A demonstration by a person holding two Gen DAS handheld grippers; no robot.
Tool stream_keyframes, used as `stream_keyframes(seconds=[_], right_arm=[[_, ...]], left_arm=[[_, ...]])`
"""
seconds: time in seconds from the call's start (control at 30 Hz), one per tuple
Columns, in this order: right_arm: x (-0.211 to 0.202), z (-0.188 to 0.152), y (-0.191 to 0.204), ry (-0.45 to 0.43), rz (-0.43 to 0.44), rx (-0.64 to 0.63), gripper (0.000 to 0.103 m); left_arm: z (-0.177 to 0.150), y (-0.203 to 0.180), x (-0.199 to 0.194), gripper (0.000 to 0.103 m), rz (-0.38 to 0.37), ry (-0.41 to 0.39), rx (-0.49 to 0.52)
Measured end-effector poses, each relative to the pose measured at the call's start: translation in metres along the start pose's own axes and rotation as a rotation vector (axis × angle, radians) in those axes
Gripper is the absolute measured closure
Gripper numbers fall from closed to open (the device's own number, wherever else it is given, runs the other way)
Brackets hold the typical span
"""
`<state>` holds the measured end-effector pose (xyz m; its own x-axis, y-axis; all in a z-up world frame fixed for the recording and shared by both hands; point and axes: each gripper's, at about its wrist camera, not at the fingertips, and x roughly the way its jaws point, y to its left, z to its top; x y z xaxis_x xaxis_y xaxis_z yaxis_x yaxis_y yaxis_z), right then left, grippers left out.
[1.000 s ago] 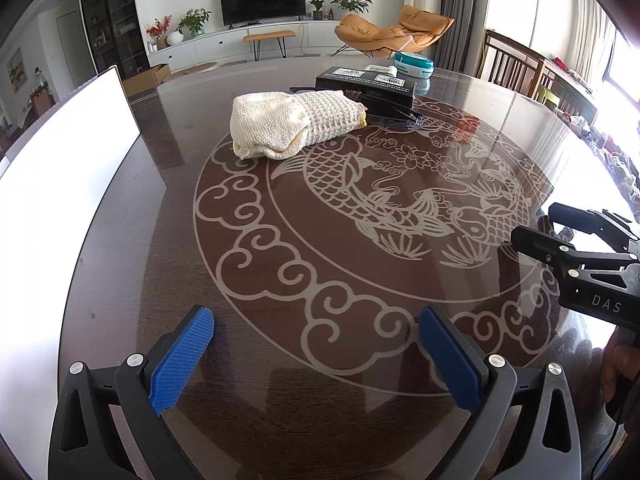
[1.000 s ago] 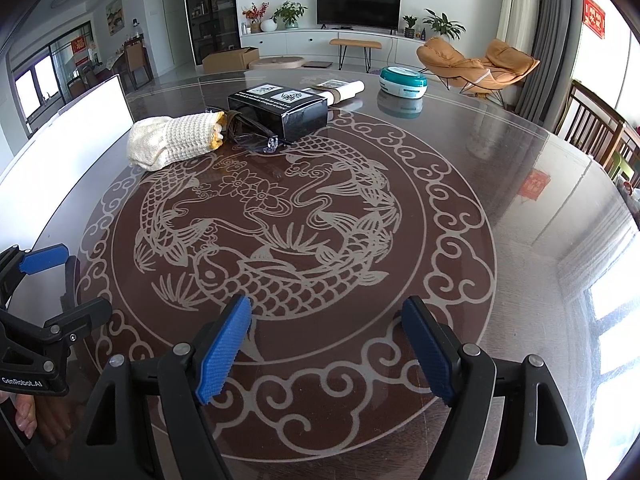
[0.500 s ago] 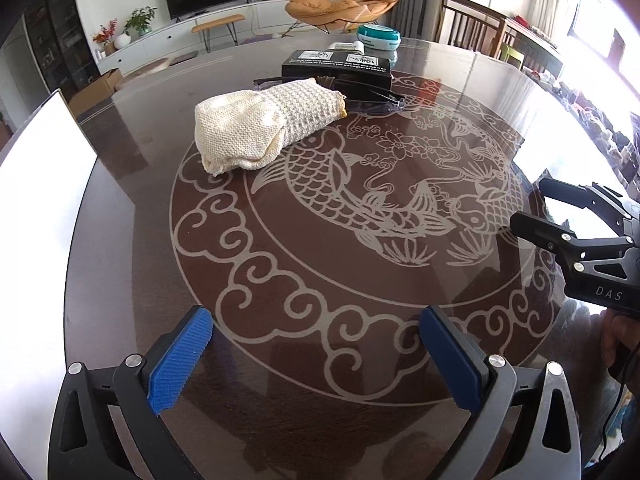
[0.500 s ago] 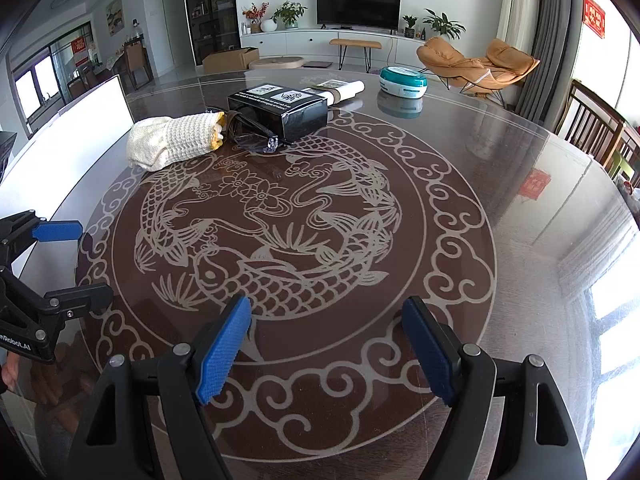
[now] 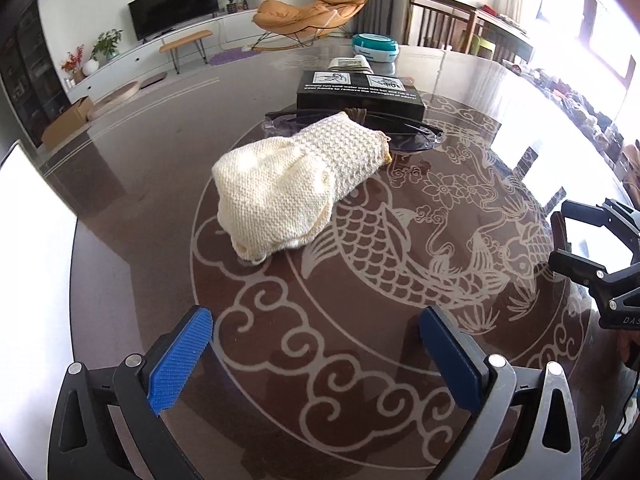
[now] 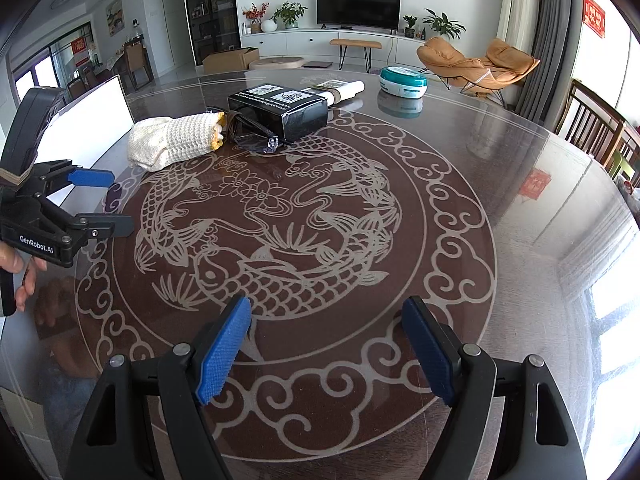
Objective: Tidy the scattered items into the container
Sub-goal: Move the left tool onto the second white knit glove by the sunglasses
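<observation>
Large round dark-brown table with a glossy top and pale carp-and-cloud inlay [image 6: 460, 168]; it looks slick and hard, so I judge things will slide on it rather than catch.

White flat-walled container [image 6: 100, 120] stands at the table's edge, just beyond the knit piece.

Black rectangular cardboard box with white printed labels [image 6: 288, 114], on the far side of the carp inlay. Stiff, probably light; take it across its short sides.

Cream knitted cloth bundle [image 5: 292, 188], lying at the inlay's far rim, touching the glasses. Soft, light, will squash; pinch the thick middle, not a loose corner.

Dark-framed sunglasses [image 6: 252, 132], wedged between knit and box. Fragile, slippery; grip the frame, not the lens.

White paper roll [image 6: 346, 90] and teal-and-white round tin [image 6: 402, 82], behind the box.

Left gripper [image 5: 316, 356] hangs above the inlay's near rim, blue pads spread wide, nothing between them, aimed at the knit. Right gripper [image 6: 326, 344] the same: spread, empty, well short of everything.

Room: sitting room beyond, television, orange lounge chair [image 6: 480, 60], bright windows.
</observation>
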<state>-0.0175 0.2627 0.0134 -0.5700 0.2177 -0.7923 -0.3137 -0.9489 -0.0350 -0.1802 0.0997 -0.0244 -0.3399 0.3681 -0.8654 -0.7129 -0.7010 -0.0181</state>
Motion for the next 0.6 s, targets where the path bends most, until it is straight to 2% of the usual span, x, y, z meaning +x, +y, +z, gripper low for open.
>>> stream_keyframes(seconds=[0.17, 0.37, 0.5, 0.6], right_arm=[[0.0, 0.0, 0.0, 0.0, 0.0, 0.001, 0.024], [0.0, 0.0, 0.0, 0.0, -0.001, 0.001, 0.024], [0.0, 0.0, 0.0, 0.0, -0.001, 0.002, 0.024], [0.0, 0.0, 0.0, 0.0, -0.001, 0.002, 0.024]], left_arm=[[0.027, 0.01, 0.011, 0.0, -0.061, 0.047, 0.118], [0.054, 0.021, 0.025, 0.0, -0.064, 0.051, 0.123], [0.064, 0.01, 0.032, 0.0, -0.056, 0.036, 0.166], [0.074, 0.002, 0.037, 0.0, -0.043, 0.009, 0.157]])
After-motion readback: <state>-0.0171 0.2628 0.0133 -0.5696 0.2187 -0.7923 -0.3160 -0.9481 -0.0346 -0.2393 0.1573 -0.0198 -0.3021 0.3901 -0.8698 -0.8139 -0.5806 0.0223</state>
